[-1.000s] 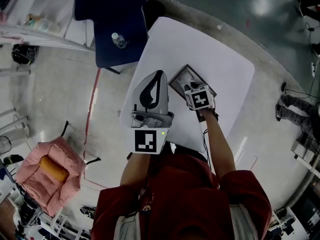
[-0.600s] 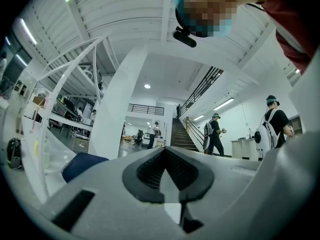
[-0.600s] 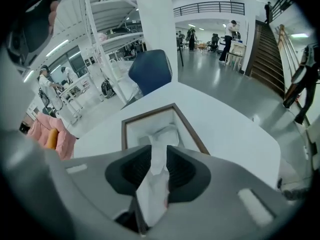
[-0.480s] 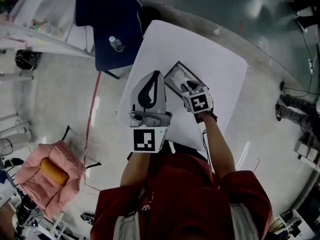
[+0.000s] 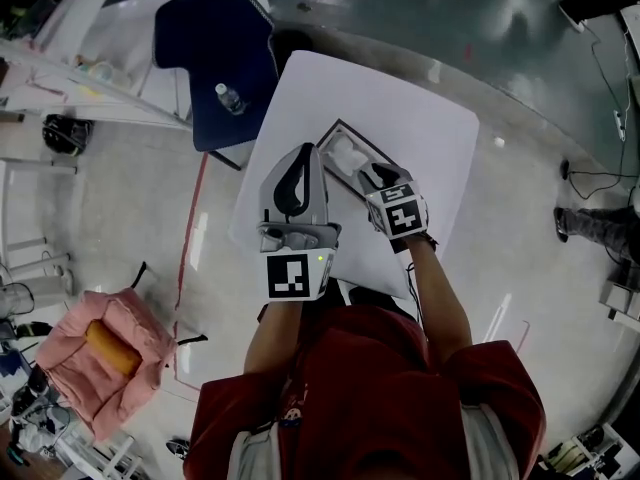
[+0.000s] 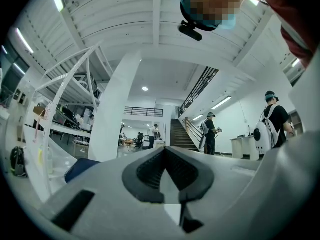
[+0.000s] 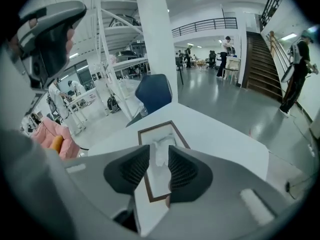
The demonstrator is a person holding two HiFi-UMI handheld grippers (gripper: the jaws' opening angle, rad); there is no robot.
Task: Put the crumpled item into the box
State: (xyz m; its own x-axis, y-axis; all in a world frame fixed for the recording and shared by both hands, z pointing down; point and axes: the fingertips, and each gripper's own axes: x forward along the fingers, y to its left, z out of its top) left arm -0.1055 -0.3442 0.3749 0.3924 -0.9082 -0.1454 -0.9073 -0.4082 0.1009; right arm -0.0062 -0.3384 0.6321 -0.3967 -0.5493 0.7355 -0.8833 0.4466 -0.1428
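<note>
Fingers point(image 7: 131, 170) on right gripper point(image 7: 159, 159) have just been opening, empty, above crumpled item point(image 7: 161, 145) in box point(image 7: 156, 127); left gripper point(image 6: 165, 151) closed, empty.

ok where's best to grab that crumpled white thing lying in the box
Pinch the crumpled thing at its raised, bunched middle, probably straight down from above: the box walls it in all round, so a sideways approach would meet the rim first.
</note>
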